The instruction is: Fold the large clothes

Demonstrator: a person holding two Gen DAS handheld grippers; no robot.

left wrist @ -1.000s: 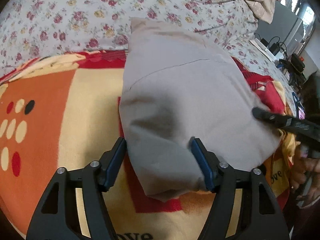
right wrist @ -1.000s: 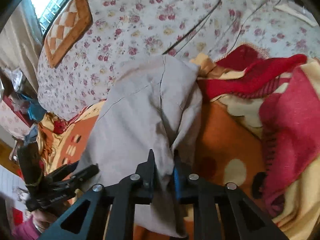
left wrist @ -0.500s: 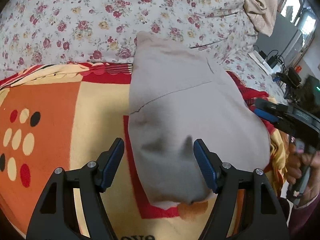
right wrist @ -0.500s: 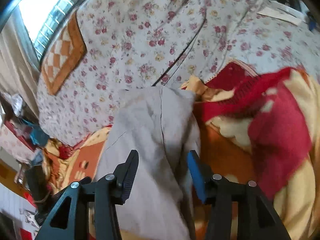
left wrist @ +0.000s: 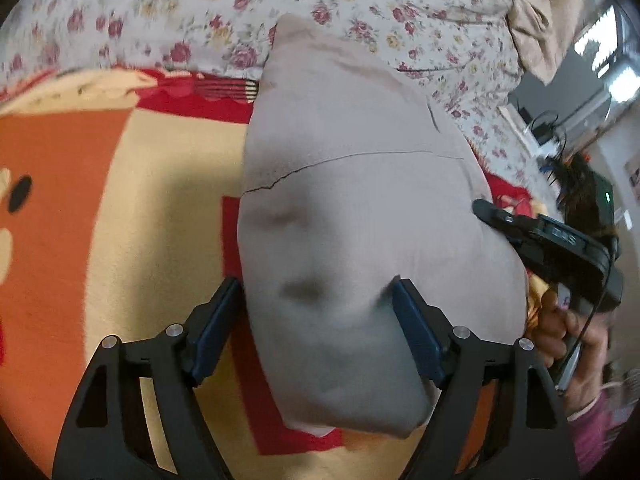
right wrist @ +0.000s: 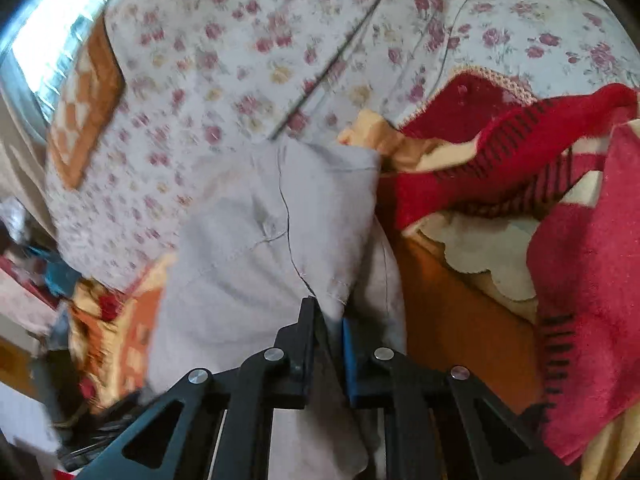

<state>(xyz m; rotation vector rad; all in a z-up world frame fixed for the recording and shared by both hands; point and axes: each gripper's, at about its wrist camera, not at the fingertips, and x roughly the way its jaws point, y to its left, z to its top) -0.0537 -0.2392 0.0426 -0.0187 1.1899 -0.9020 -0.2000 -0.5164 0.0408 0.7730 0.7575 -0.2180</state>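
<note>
Floral bedsheet (left wrist: 360, 4), grey garment (left wrist: 360, 240) pinched by closing right claw (right wrist: 330, 328)

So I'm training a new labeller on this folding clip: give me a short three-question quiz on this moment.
1. True or false: the right gripper is clamped on the grey garment.
2. What lies directly under the garment? A) bare floor B) patterned blanket C) wooden table
3. Fill in: the left gripper's pads sit apart on either side of the garment's ____ end.

Key: 1 true; 2 B; 3 near. Its jaws are opening.
</note>
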